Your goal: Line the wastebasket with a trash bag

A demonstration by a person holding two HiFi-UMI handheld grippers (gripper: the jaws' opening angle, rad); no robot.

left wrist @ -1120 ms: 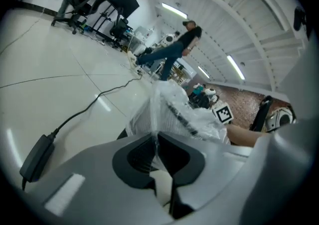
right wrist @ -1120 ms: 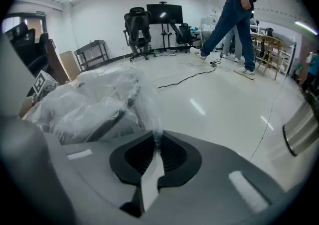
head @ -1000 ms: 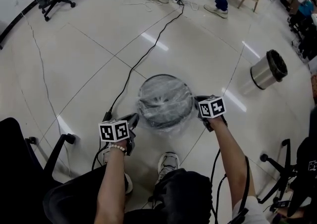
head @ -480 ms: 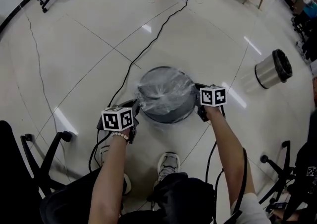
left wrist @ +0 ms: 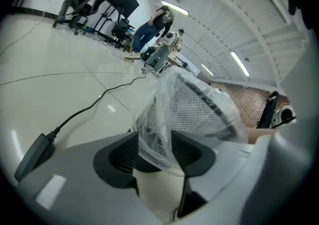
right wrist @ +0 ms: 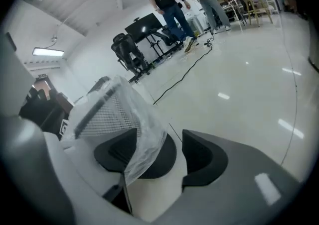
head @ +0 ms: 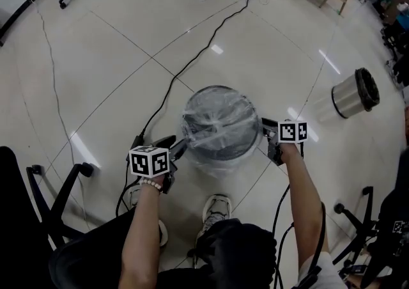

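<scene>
A black mesh wastebasket [head: 220,129] stands on the floor, and a clear trash bag [head: 217,115] is stretched over its rim and down its sides. At the basket's lower left is my left gripper [head: 179,148]. Its jaws have just been opening, and a fold of the bag [left wrist: 158,119] hangs loose between them. My right gripper [head: 268,139] is at the basket's right side. Its jaws have also just been opening, and the bag's edge [right wrist: 144,137] drapes by one jaw, not pinched. The mesh basket [left wrist: 199,102] [right wrist: 102,112] fills both gripper views.
A shiny metal bin [head: 354,93] lies on its side at the right. A black cable [head: 192,64] runs from the basket to the far floor. Office chairs stand at the near left [head: 57,198] and near right [head: 358,217]. The holder's shoe [head: 216,208] is just below the basket.
Both grippers have sunk a little beside the basket. The right gripper's marker cube has rolled to show another face. The bag now lies lower round the basket's sides.
</scene>
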